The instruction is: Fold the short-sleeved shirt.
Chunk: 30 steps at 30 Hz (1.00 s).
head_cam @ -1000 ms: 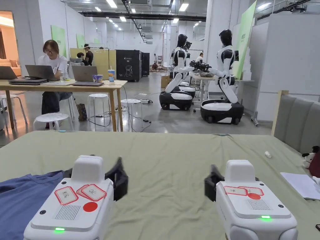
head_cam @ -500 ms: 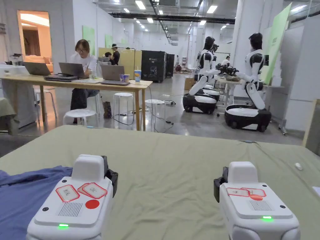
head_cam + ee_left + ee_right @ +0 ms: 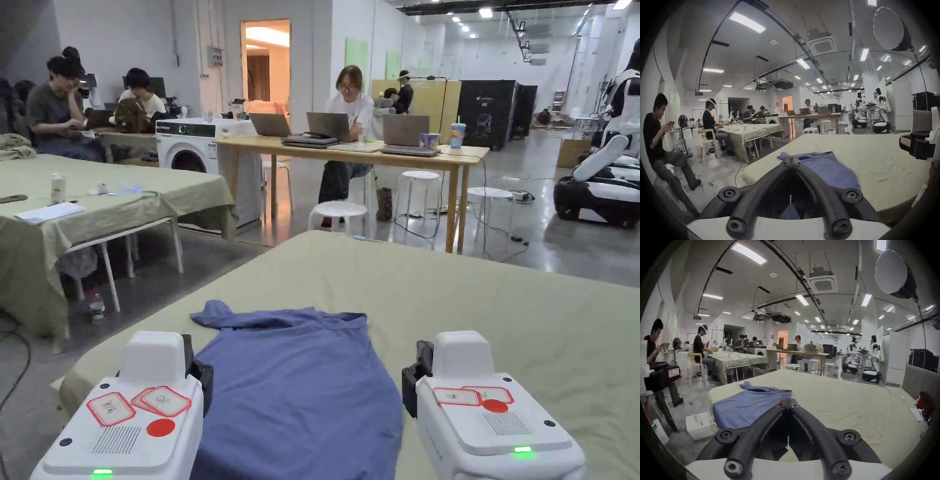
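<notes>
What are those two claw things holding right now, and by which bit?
Nothing. The left gripper and the right gripper both have their jaws closed together with no cloth between them, held above the blue shirt, which lies loose on the table.

A pale green cloth [image 3: 512, 300] covers the near table ahead of the jaws. Beyond the jaws, a person [image 3: 347, 106] sits at a wooden desk [image 3: 350, 153] bearing three laptops [image 3: 406, 134] and a cup [image 3: 457, 134], with white stools [image 3: 338, 211] beneath. Left of the jaws, a second green-draped table [image 3: 112, 200] carries a bottle [image 3: 57, 187] and papers [image 3: 49, 212]; a washing machine [image 3: 187, 147] stands behind it. Far right, a wheeled robot [image 3: 603, 181] is parked.
</notes>
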{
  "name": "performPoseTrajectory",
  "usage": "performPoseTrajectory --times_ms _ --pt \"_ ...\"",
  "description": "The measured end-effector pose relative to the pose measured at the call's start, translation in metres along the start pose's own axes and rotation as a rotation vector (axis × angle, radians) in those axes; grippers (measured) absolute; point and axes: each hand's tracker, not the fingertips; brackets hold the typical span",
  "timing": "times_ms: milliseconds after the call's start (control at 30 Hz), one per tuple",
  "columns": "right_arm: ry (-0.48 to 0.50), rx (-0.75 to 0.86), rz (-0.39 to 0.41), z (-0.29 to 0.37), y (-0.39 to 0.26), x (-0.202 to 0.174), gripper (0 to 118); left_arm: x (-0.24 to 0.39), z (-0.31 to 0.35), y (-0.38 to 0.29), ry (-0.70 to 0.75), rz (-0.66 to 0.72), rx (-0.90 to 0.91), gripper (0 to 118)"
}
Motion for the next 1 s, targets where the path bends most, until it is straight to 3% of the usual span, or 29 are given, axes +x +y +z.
performPoseTrajectory --times_ms 233,367,500,633,800,833,933,1000 --pt "0.019 -0.051 0.03 -0.035 -0.011 0.009 0 0.027 -0.062 -0.023 -0.07 -0.01 -0.149 0" --pt "0.005 -0.097 0.032 -0.059 -0.026 0.03 0 0.067 -0.134 -0.033 -0.193 -0.052 -0.329 0" --pt "-0.025 -0.15 0.028 -0.077 -0.037 0.053 0 0.111 -0.232 -0.038 -0.409 -0.025 -0.526 0" --pt "-0.058 -0.188 0.03 -0.087 -0.042 0.073 0 0.154 -0.323 -0.054 -0.407 -0.121 -0.689 0" --pt "-0.084 -0.233 0.024 -0.103 -0.056 0.095 0 0.197 -0.394 -0.075 -0.448 -0.06 -0.788 0" --pt "-0.089 -0.241 0.018 -0.106 -0.058 0.1 0 0.204 -0.401 -0.08 -0.449 -0.064 -0.78 19" --pt "-0.1 -0.261 0.004 -0.116 -0.066 0.11 0 0.227 -0.424 -0.095 -0.446 -0.105 -0.813 113" --pt "-0.102 -0.268 -0.001 -0.12 -0.068 0.116 0 0.236 -0.432 -0.106 -0.424 -0.149 -0.812 117"
